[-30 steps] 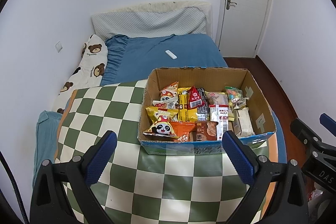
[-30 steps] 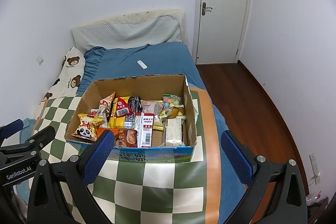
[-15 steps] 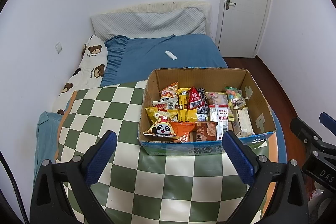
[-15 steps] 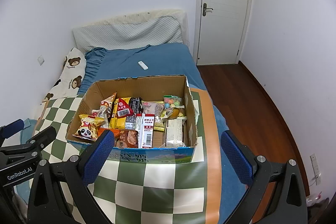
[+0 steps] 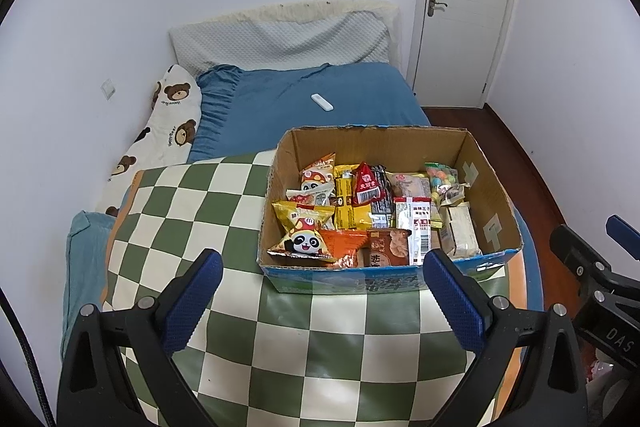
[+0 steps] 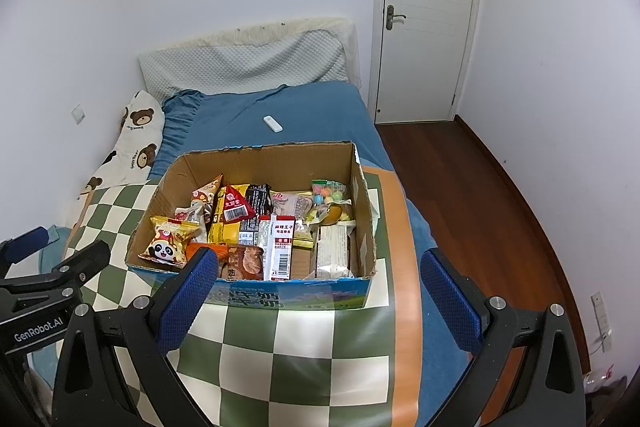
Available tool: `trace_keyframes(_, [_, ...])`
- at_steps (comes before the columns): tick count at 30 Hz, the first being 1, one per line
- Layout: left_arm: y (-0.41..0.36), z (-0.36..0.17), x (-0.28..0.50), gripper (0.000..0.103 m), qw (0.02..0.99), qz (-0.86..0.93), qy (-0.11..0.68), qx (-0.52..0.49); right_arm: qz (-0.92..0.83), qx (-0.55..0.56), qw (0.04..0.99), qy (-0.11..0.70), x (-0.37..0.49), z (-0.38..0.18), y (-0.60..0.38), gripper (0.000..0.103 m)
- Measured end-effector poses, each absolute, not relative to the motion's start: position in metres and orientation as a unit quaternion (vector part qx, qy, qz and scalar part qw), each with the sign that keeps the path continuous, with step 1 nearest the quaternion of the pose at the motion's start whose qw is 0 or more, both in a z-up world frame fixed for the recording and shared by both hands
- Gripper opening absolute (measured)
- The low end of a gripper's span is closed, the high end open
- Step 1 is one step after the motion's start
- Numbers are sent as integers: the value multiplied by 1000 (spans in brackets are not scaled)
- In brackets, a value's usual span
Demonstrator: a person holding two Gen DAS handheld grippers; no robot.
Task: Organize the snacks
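A blue-sheeted bed [image 5: 352,99] fills the corner of a white-walled room, a green-and-white checkered mat [image 5: 192,211] covering its near end. A small white remote [image 5: 321,102] lies mid-bed, a pale quilted pillow [image 5: 280,41] leans at the head and a bear-print cushion [image 5: 168,123] lines the left edge. A closed white door [image 6: 426,15] stands beyond dark wooden flooring [image 6: 472,195].

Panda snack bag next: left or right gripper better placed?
Probably left. The panda bag sits in the box's near-left corner, between the open left gripper's fingers in its view. The right gripper, also open, centres further right.
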State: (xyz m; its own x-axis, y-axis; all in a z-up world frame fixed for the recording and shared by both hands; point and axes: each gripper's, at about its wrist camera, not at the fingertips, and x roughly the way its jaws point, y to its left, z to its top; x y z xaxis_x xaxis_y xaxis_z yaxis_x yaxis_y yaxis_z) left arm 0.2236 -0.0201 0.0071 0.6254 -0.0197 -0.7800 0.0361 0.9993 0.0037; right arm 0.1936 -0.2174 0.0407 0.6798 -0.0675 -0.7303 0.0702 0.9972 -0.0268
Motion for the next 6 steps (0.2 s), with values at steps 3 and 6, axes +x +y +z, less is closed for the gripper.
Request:
trace_keyframes(3, [-20, 5, 224, 103, 900, -20, 435, 8, -36, 3, 916, 399, 192, 41, -218, 103])
trace_keyframes(6, [-20, 5, 223, 103, 902, -18, 432, 10, -35, 3, 916, 399, 191, 41, -217, 103])
